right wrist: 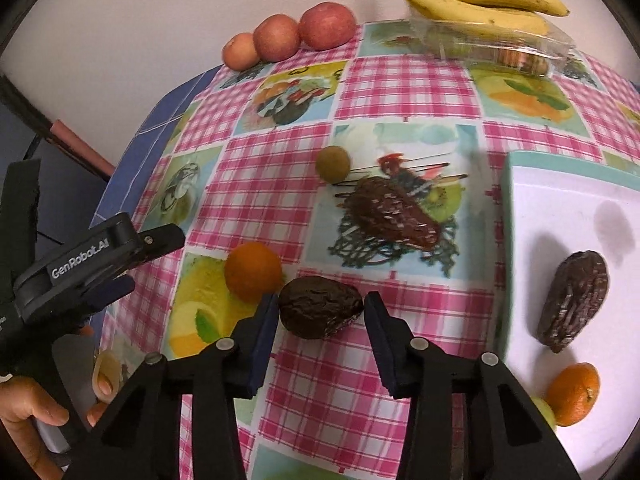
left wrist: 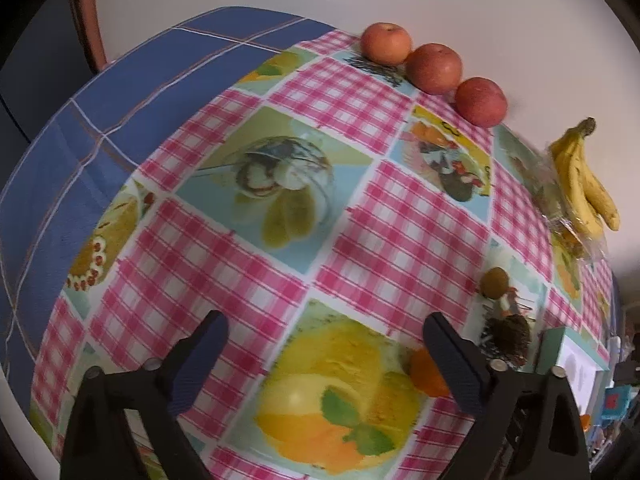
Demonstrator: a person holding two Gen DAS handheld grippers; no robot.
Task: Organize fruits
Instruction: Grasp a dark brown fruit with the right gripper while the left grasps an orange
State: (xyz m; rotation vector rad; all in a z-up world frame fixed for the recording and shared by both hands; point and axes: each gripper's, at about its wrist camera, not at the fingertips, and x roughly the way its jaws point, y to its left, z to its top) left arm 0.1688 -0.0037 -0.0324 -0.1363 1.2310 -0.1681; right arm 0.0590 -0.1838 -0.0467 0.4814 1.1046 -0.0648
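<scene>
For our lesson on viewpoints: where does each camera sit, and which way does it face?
Left wrist: on the left tool, facing steeply down over the checked tablecloth toward apples and bananas by the wall; only its open fingers show.
Right wrist: on the right tool, facing down at an avocado between its fingers; the left tool and a hand show at left.
Shared: apples, bananas, the orange on the cloth.
</scene>
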